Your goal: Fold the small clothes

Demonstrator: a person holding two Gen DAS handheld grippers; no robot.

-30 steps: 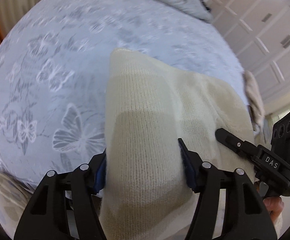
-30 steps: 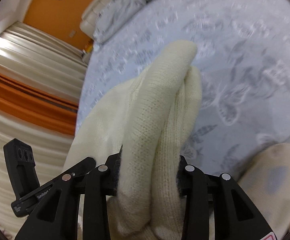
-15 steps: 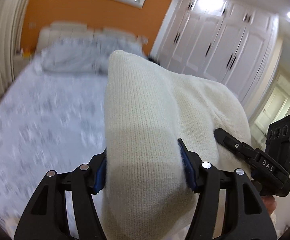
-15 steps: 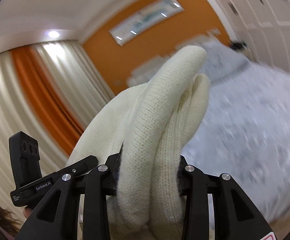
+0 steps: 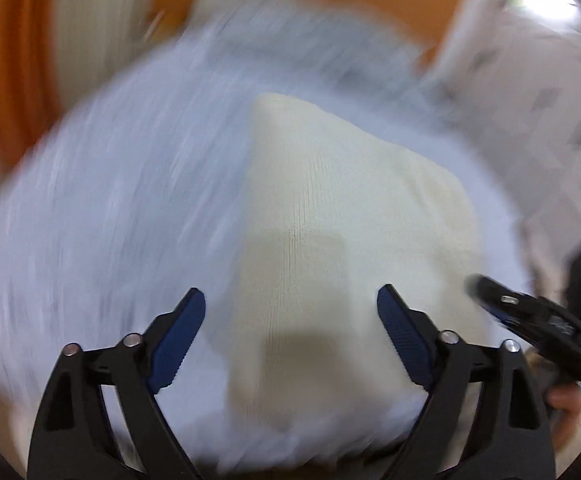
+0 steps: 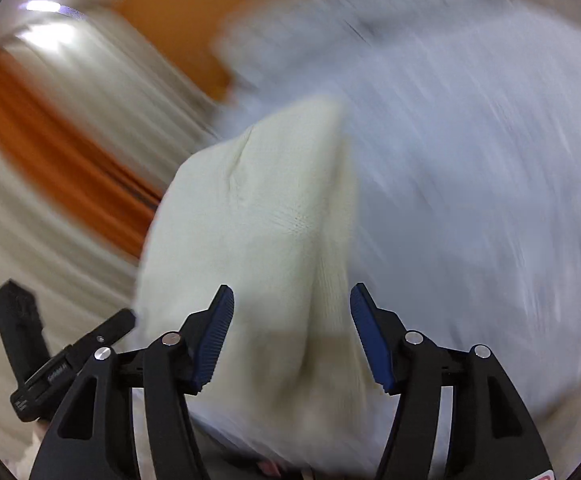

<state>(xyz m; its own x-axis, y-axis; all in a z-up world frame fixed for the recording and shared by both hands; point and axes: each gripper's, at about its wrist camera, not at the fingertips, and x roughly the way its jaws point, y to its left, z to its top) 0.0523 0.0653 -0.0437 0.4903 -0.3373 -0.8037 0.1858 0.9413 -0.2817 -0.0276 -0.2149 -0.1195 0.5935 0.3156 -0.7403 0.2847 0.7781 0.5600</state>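
Left claw [image 5: 290,312] spread wide, blue pads clear of the cream knitted garment [image 5: 342,240] — cloth lies between and ahead of the jaws, on the pale blue-grey bed cover [image 5: 110,220]. Right claw [image 6: 292,312] also wide, same garment [image 6: 266,220] bunched in a ridge between its pads, not gripped. Heavy motion blur; orange curtain [image 6: 50,140] at left.

Both views heavily motion-blurred. Left gripper [image 5: 290,320] jaws spread wide, a clear gap each side of the cream knit garment [image 5: 342,220] lying between them. Right gripper [image 6: 292,328] likewise spread, garment fold between its pads, not touching. Pale blue bedspread [image 5: 110,200] broad and bare to the left of the garment. Right gripper body [image 5: 538,328] crowds the garment's right edge
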